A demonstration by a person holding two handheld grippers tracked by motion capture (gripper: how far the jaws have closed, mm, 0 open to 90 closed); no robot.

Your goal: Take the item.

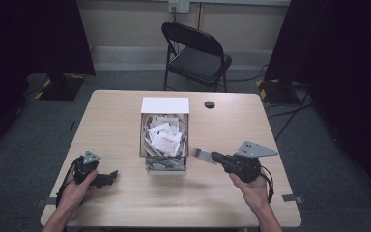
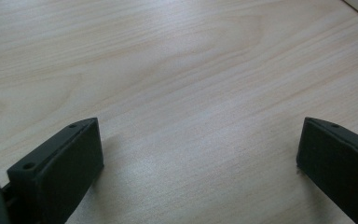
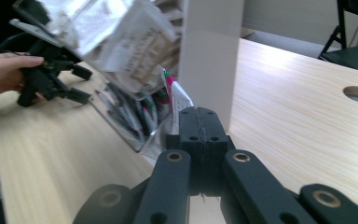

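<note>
A small sachet (image 3: 176, 95) is being pinched flat between the right gripper's (image 1: 211, 156) clenched jaws, just beside the packet-filled box (image 1: 164, 105), seemingly for sorting. The left gripper (image 1: 110, 175) is lying idle on the tabletop (image 1: 116, 116), jaws spread wide, empty.

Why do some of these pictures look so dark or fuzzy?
High view: the room's edges fall into near black, while the table is evenly lit. Left gripper view: the wood is sharp, with soft shadows beside the open left gripper. Right gripper view: the packets in the box up close are blurred, and the right gripper holds one packet.
</note>
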